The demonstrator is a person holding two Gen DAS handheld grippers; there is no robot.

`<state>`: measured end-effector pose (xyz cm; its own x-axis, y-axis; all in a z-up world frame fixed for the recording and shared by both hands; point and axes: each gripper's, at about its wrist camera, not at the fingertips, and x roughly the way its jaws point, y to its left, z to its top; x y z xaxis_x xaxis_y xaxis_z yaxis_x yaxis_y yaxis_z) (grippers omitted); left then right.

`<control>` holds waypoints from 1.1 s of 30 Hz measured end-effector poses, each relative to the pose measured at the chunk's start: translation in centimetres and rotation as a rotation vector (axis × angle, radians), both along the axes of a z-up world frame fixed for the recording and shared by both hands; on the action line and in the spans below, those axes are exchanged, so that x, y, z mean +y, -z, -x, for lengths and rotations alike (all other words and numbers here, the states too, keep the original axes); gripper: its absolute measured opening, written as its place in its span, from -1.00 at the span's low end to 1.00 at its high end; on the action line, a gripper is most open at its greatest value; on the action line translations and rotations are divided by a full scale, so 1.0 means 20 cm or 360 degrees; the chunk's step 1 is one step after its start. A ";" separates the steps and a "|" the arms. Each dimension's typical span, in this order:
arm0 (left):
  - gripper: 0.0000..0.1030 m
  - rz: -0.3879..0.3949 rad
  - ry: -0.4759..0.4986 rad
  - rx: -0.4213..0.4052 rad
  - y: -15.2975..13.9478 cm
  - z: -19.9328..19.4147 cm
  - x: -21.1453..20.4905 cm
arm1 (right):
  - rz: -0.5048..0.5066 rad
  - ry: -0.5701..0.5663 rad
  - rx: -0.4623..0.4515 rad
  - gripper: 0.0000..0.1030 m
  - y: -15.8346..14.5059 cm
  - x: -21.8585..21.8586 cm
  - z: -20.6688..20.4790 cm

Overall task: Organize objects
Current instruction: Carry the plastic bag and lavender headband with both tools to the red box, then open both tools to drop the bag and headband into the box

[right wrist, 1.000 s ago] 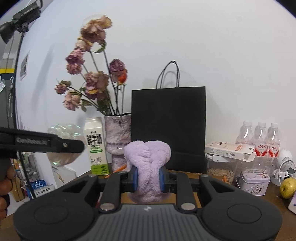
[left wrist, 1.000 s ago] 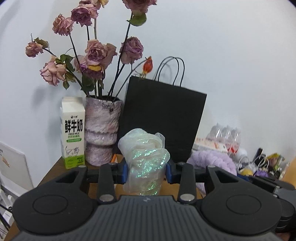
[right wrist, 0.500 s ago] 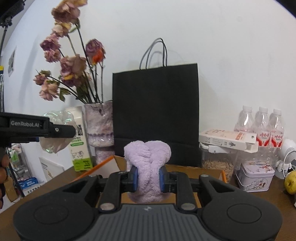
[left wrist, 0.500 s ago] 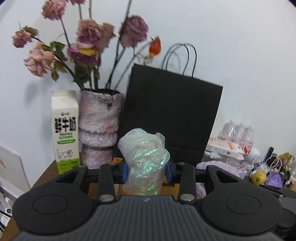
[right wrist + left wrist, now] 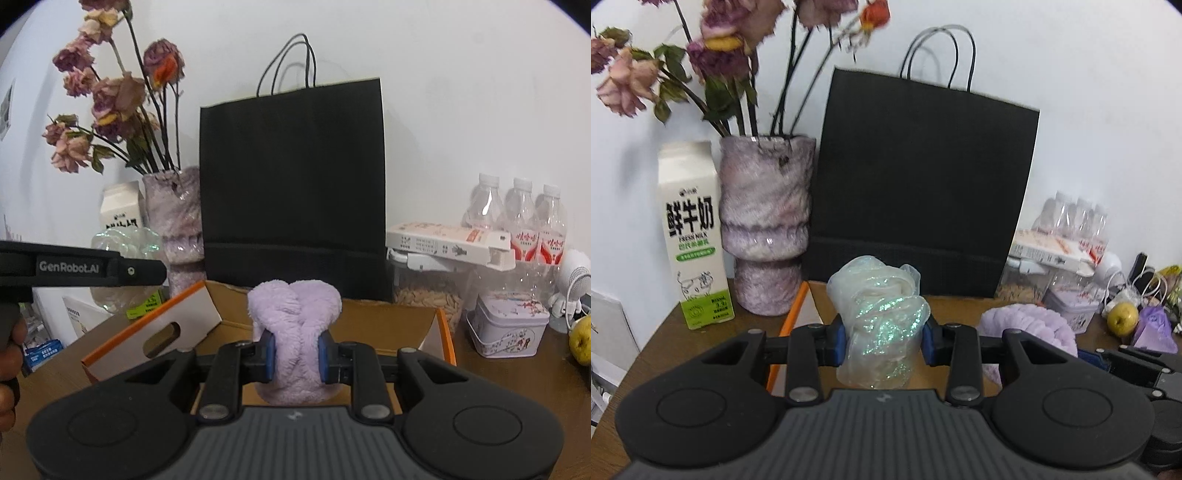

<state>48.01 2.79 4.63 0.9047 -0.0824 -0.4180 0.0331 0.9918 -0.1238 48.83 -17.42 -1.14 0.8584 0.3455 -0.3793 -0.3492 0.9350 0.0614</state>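
My left gripper (image 5: 882,341) is shut on a glittery translucent scrunchie (image 5: 879,317), held above the left part of an open cardboard box (image 5: 812,310). My right gripper (image 5: 295,352) is shut on a fluffy purple scrunchie (image 5: 295,314), which hangs over the open cardboard box (image 5: 369,321) with orange-edged flaps. The purple scrunchie (image 5: 1030,325) also shows at the right of the left wrist view. In the right wrist view the left gripper's side (image 5: 81,267) and the glittery scrunchie (image 5: 125,240) appear at the left, with a person's hand (image 5: 9,354) on the handle.
A black paper bag (image 5: 291,184) stands behind the box. Left of it are a vase of dried roses (image 5: 764,229) and a milk carton (image 5: 692,236). To the right are water bottles (image 5: 517,218), a flat carton (image 5: 447,240), a jar, a tin (image 5: 506,325) and a yellow fruit (image 5: 1123,319).
Both grippers have come lower and closer to the table; the open box now shows under them. Each still holds its scrunchie.
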 end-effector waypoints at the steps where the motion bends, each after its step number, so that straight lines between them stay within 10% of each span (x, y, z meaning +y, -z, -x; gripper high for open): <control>1: -0.27 -0.0004 -0.0001 0.0013 0.01 -0.01 -0.01 | 0.0003 0.0004 0.0010 -0.60 0.01 0.00 -0.01; 10: -0.21 -0.0041 0.0020 0.0060 0.09 -0.08 -0.02 | 0.0035 0.0049 0.0064 -0.55 0.04 0.00 -0.04; 12: 0.12 -0.0046 0.0014 0.0061 0.10 -0.08 -0.02 | 0.0044 0.0072 0.0078 -0.43 0.04 -0.01 -0.04; 14: 0.88 -0.0036 -0.0012 0.0048 0.10 -0.08 -0.02 | 0.0063 0.0111 0.0086 -0.15 0.05 -0.01 -0.04; 16: 1.00 -0.0016 -0.0082 -0.0010 0.09 -0.06 -0.01 | 0.0074 0.0156 0.0084 0.74 0.05 -0.01 -0.05; 18: 1.00 -0.0018 -0.0111 -0.0014 0.09 -0.07 0.00 | 0.0090 0.0205 0.0062 1.00 0.05 -0.01 -0.04; 33: 1.00 -0.0033 -0.0104 -0.0109 0.00 0.02 0.00 | 0.0089 0.0197 0.0046 1.00 -0.01 -0.01 -0.01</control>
<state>47.68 2.79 4.67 0.9343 -0.0142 -0.3561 -0.0242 0.9944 -0.1032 49.01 -17.65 -0.89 0.8815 0.2151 -0.4202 -0.2298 0.9731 0.0161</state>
